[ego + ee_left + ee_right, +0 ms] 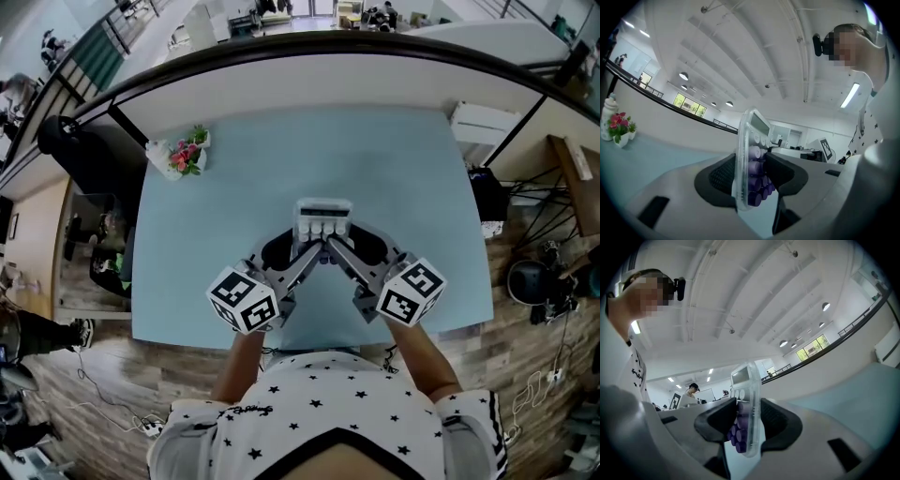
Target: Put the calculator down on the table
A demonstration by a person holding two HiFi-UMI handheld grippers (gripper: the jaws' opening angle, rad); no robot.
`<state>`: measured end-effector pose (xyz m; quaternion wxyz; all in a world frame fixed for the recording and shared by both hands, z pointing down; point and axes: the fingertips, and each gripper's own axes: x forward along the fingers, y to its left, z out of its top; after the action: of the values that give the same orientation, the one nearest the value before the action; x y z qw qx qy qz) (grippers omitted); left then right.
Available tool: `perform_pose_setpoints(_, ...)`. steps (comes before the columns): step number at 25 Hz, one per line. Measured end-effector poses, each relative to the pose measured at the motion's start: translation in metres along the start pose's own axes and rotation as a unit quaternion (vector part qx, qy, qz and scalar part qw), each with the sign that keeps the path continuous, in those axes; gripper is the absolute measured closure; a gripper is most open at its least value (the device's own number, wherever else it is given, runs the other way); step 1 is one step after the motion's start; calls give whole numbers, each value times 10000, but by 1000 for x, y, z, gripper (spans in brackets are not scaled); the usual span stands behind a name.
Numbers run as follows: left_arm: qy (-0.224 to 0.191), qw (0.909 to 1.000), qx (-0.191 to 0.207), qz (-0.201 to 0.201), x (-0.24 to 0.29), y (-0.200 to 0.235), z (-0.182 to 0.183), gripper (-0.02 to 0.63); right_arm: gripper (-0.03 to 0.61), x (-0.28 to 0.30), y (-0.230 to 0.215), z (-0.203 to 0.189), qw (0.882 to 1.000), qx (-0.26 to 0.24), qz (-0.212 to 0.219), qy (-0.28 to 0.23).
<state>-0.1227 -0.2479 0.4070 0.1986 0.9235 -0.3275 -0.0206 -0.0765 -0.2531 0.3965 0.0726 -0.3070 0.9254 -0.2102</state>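
Note:
A clear-cased calculator (323, 221) with purple keys hangs over the middle of the light blue table (234, 169), face up. Both grippers grip it from the near side. My left gripper (307, 246) is shut on its left part, and my right gripper (339, 247) is shut on its right part. In the left gripper view the calculator (749, 159) stands edge-on between the black pads (721, 178). The right gripper view shows the calculator (749, 413) likewise clamped between its pads (774, 420), display end pointing away. Whether the calculator touches the table I cannot tell.
A small vase of pink flowers (184, 156) stands at the table's far left corner, and the same flowers (618, 125) show in the left gripper view. A white box (484, 123) lies off the far right corner. A curved black-edged counter (309, 58) runs behind the table.

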Motion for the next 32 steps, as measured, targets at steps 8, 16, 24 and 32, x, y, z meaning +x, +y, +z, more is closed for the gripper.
perform_pose_setpoints(8, 102, 9997, -210, -4, 1, 21, -11, 407, 417, 15, -11, -15, 9996, 119, -165, 172)
perform_pose_setpoints(16, 207, 9988, -439, 42, 2, 37, -26, 407, 416, 24, -23, -34, 9983, 292, -311, 393)
perform_pose_setpoints(24, 302, 9973, -667, 62, 1, 50, -45, 407, 414, 29, -31, -55, 9963, 415, -456, 591)
perform_pose_setpoints(32, 420, 9949, -907, 108, 0, 60, -67, 407, 414, 32, -39, -77, 9934, 597, -568, 797)
